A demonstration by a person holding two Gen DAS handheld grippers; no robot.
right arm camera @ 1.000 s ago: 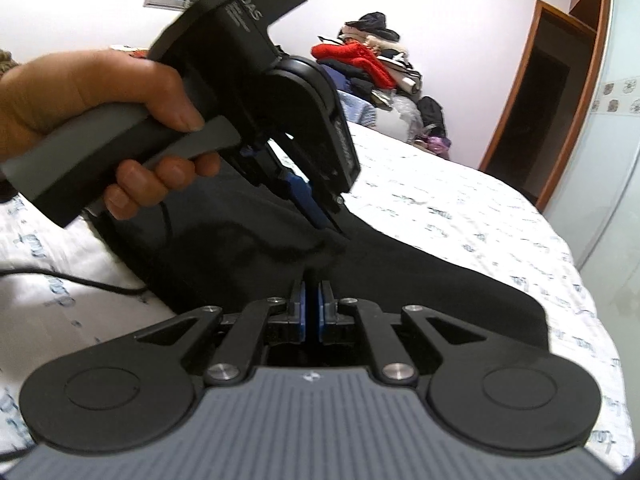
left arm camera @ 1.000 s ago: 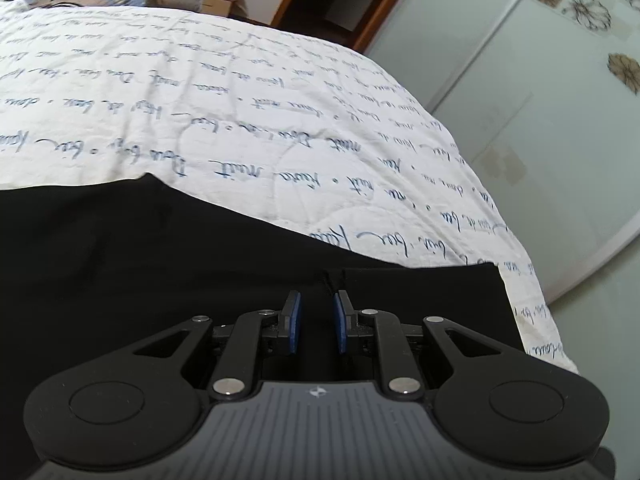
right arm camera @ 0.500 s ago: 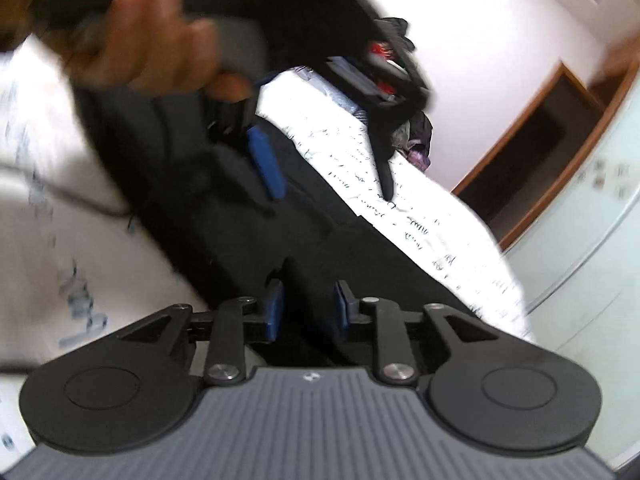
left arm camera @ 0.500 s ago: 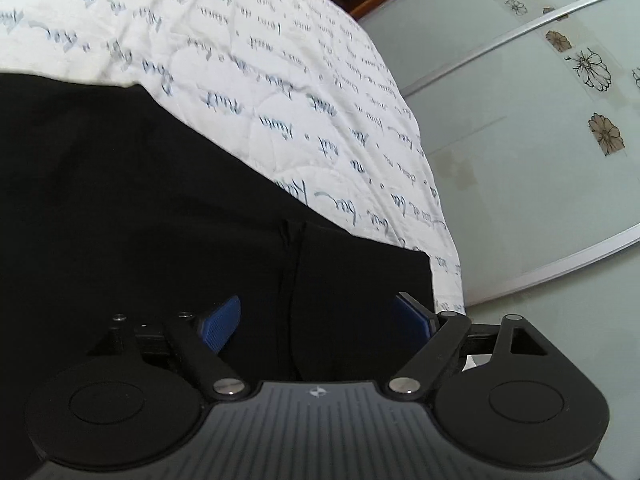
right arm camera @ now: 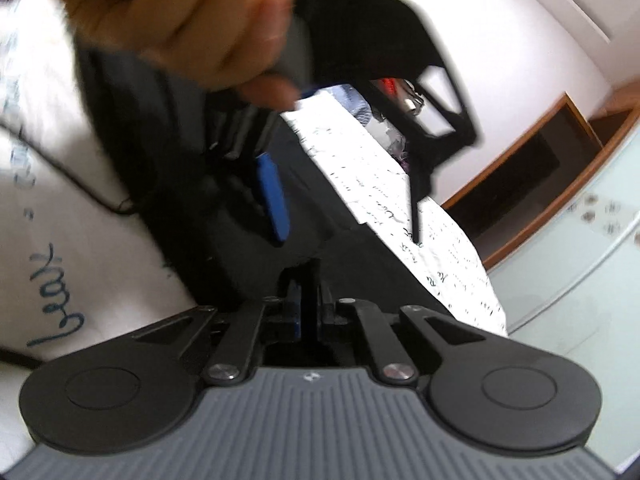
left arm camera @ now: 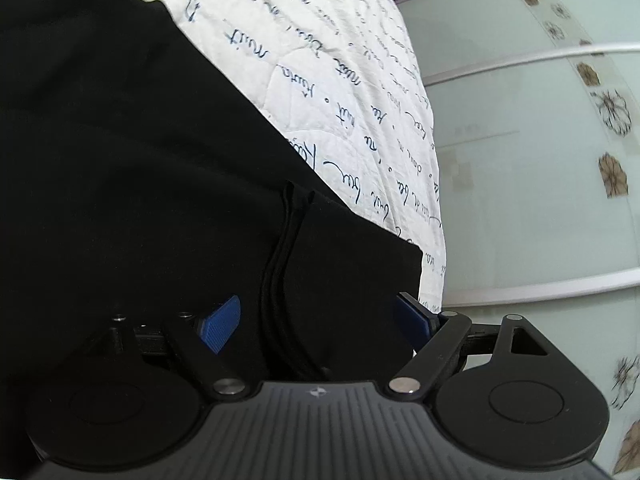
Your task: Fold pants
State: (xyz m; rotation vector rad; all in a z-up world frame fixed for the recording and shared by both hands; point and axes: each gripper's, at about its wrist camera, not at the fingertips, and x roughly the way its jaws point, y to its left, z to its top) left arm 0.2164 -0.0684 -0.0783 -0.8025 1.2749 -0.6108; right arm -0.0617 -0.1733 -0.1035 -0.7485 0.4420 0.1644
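Black pants (left arm camera: 120,152) lie on a white bedspread with blue script (left arm camera: 320,80). In the left wrist view my left gripper (left arm camera: 316,320) is wide open, its blue pads either side of a raised fold of the pants with layered edges (left arm camera: 288,260). In the right wrist view my right gripper (right arm camera: 308,304) is shut on a thin fold of the black pants (right arm camera: 310,280). The left gripper and the hand holding it (right arm camera: 192,20) fill the upper part of that view, blurred, with one blue pad (right arm camera: 274,196) over the pants.
The bed's edge (left arm camera: 438,220) runs along the right, with pale sliding wardrobe doors (left arm camera: 540,160) beyond it. A pile of clothes (right arm camera: 394,88) sits at the far end of the bed. A doorway (right arm camera: 532,168) is at the back. A black cable (right arm camera: 80,184) lies on the bedspread.
My left gripper opened wide and dropped close over the pants fold. My right gripper opened briefly, then shut again on the pants fold. Both views tilted and moved nearer the bed's edge.
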